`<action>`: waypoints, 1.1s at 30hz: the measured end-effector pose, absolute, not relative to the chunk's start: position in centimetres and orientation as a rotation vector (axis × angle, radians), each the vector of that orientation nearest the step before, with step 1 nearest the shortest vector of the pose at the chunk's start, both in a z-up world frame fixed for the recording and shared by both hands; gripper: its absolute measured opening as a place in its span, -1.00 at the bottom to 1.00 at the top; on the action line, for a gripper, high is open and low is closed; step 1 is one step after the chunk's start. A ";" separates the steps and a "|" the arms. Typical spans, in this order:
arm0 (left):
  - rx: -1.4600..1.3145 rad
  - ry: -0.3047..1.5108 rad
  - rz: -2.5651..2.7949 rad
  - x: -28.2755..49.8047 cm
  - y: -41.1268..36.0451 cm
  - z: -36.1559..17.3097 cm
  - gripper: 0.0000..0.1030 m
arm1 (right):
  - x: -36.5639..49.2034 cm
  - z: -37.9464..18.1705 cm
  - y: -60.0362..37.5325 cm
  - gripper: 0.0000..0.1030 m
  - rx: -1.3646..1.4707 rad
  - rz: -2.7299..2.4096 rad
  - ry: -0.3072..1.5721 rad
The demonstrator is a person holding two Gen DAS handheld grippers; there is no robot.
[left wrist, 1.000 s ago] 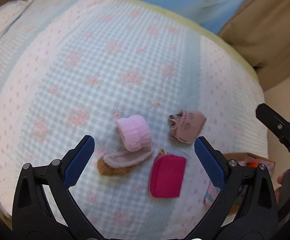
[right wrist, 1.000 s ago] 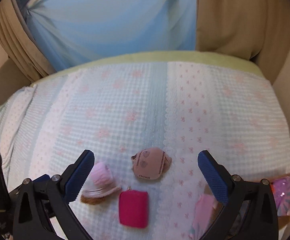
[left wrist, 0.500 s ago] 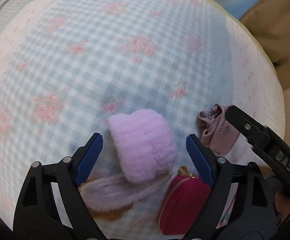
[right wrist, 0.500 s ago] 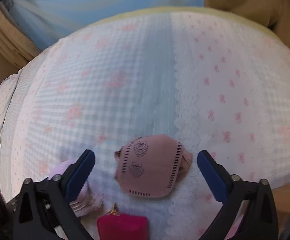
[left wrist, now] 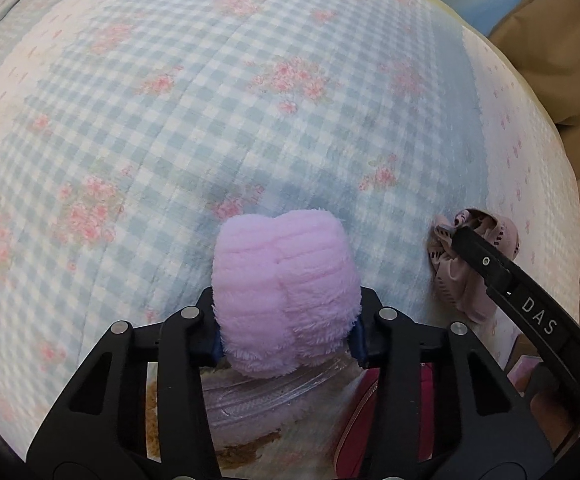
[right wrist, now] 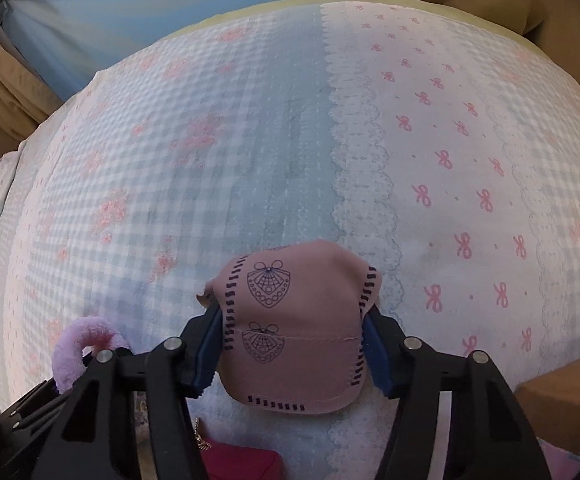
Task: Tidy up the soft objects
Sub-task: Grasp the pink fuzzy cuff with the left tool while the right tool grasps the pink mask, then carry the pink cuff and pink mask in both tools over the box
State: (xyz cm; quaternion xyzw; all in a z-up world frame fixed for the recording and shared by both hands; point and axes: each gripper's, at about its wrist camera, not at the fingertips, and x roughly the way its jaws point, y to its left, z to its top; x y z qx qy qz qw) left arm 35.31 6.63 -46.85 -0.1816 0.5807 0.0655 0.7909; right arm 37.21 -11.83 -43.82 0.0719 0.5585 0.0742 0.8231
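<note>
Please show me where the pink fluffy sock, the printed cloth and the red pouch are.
Sock (left wrist: 286,292): left wrist view, on its fluffy cuff.
Cloth (right wrist: 301,328): right wrist view, on its printed front.
Pouch (right wrist: 242,465): right wrist view, on its top edge.

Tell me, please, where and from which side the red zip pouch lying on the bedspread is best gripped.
Probably across its two long sides, coming from above. The red zip pouch lies flat on the bedspread, so only its edges offer the jaws purchase; both grippers are full now.
</note>
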 end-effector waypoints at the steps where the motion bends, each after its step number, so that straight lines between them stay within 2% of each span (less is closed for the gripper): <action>1: -0.389 1.249 0.140 35.3 6.7 -46.8 -0.21 | 37.1 -43.7 -11.8 -0.09 0.154 0.156 1.188; 6: -0.375 1.228 0.137 34.9 6.7 -45.6 -0.22 | 36.8 -43.1 -12.2 -0.26 0.198 0.169 1.177; 13: -0.355 1.174 0.120 34.3 6.6 -42.0 -0.22 | 35.7 -39.8 -12.5 -0.29 0.216 0.193 1.119; 25: -0.339 1.046 0.075 30.8 5.2 -29.8 -0.22 | 30.6 -27.1 -14.0 -0.29 0.219 0.195 0.972; 33: -0.272 0.959 0.028 24.2 3.8 -19.8 -0.22 | 23.5 -16.9 -15.6 -0.29 0.175 0.220 0.890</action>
